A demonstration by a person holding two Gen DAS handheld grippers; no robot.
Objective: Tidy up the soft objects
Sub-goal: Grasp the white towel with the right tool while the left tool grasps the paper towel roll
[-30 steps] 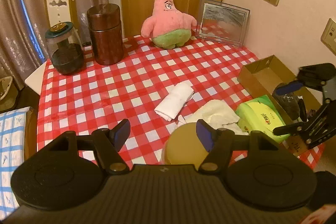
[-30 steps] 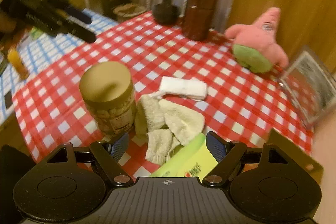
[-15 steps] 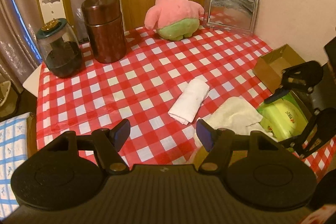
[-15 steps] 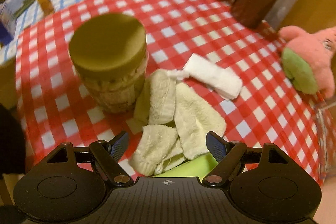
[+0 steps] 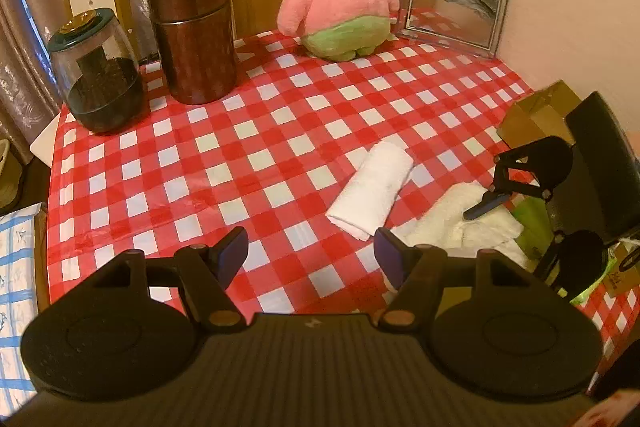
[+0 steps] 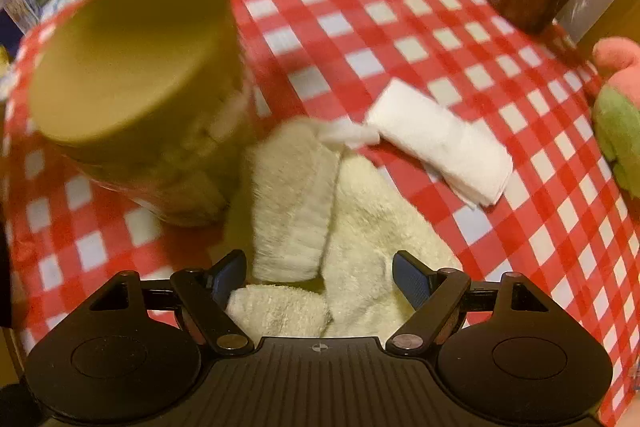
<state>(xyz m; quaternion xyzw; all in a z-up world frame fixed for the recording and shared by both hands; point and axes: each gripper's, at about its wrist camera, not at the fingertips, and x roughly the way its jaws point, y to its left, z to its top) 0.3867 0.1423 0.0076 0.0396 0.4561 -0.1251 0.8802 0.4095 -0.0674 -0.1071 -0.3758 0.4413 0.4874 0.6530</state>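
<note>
A cream fluffy cloth (image 6: 360, 219) lies crumpled on the red-checked tablecloth (image 6: 360, 27). My right gripper (image 6: 320, 273) hangs open just over it, and the cloth shows between its spread fingers, untouched by the pads. A folded white towel (image 6: 440, 147) lies just beyond. In the left wrist view the same towel (image 5: 370, 189) and cream cloth (image 5: 440, 223) lie right of centre, with the right gripper (image 5: 516, 239) above the cloth. My left gripper (image 5: 311, 257) is open and empty over bare tablecloth. A pink starfish plush (image 5: 340, 7) sits at the back.
A tan-lidded jar (image 6: 136, 59) stands right beside the cream cloth. A green tissue pack (image 5: 532, 223) and a cardboard box (image 5: 536, 111) are at the right edge. A brown canister (image 5: 192, 31), a glass jar (image 5: 96, 75) and a picture frame (image 5: 452, 7) line the back.
My right gripper has dropped and tipped down over the cream cloth; the tissue pack has left its view. My left gripper has moved forward and lower, and the tan-lidded jar has slipped out of its view.
</note>
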